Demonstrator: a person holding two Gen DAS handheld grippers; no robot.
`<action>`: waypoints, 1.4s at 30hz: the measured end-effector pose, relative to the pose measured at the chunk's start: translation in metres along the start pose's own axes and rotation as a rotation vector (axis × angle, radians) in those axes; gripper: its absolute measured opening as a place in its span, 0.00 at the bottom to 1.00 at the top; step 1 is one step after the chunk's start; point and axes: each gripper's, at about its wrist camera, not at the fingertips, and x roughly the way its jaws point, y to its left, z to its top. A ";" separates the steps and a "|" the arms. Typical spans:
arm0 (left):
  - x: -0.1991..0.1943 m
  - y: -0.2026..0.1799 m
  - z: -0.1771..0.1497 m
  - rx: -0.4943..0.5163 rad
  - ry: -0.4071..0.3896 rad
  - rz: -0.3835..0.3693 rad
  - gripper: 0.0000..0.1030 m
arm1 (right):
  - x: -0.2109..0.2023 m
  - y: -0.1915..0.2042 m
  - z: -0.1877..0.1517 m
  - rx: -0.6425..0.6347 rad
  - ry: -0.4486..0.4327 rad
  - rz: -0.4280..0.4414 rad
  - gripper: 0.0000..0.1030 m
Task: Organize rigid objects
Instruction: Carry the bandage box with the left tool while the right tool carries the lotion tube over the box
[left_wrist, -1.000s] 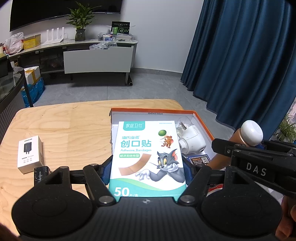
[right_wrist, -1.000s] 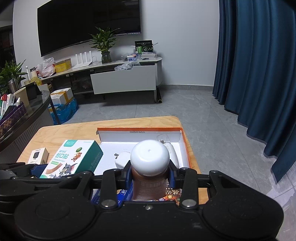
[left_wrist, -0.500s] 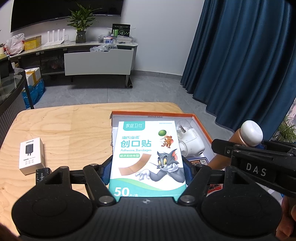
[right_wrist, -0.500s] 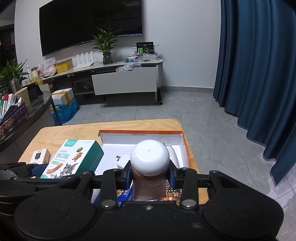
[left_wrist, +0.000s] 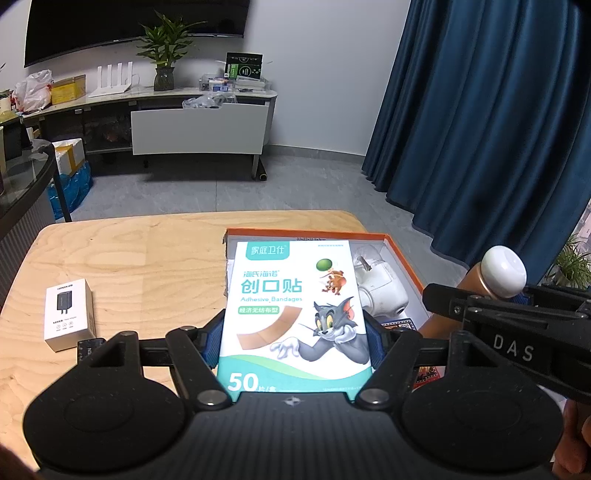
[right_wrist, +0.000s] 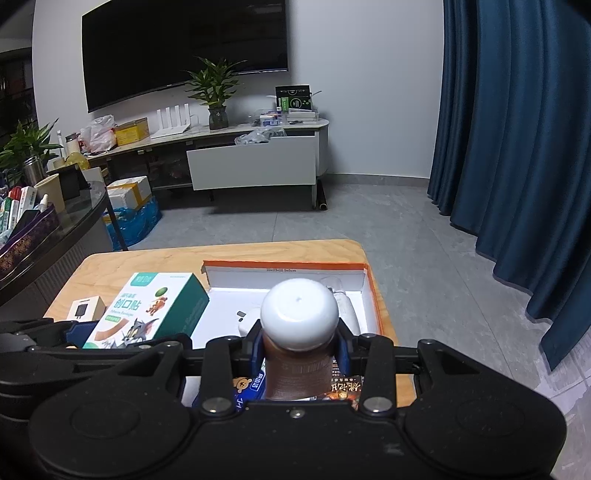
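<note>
While both grippers hold something above the orange-rimmed box, the sorting looks part done, judged from what lies where.

Left claw: the left gripper (left_wrist: 293, 338) is clamped on the bandage box (left_wrist: 293, 314), its blue pads pressing the two long sides; the carton hangs tilted over the left part of the orange-rimmed box (left_wrist: 404, 258).

Right claw: the right gripper (right_wrist: 300, 350) is closed tight on the brown bottle (right_wrist: 298, 365) just below its white cap (right_wrist: 299, 314); the bottle sits over the near end of the box.

Done: a white plug-like device (left_wrist: 380, 291) already lies inside the box, with printed packets (right_wrist: 343, 391) at the near end; whether more lies beneath cannot be told.

Left to do: both held items are not yet set down, and the white charger carton (left_wrist: 68, 319) rests on the table well apart from the box, with a small dark item (left_wrist: 88, 347) touching its near corner.

Surface: a pale wooden table (left_wrist: 147, 266) with rounded corners, plywood grain showing.

Room: grey tiled floor, dark blue curtains (right_wrist: 517, 147) on the right, a wall television (right_wrist: 184, 48) above a long low cabinet (right_wrist: 255, 162) carrying a potted plant (right_wrist: 214, 92), a router and boxes; a glass-topped side table (right_wrist: 48, 221) stands at left.
</note>
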 end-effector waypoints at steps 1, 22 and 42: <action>0.000 0.000 0.000 0.000 -0.001 0.001 0.70 | -0.001 0.000 0.000 -0.002 -0.001 0.000 0.44; -0.006 0.000 0.001 -0.004 -0.006 -0.001 0.70 | -0.003 0.002 0.000 -0.002 0.006 0.000 0.44; -0.006 0.002 0.002 -0.014 -0.011 0.002 0.70 | -0.007 0.005 0.000 -0.007 0.014 0.000 0.45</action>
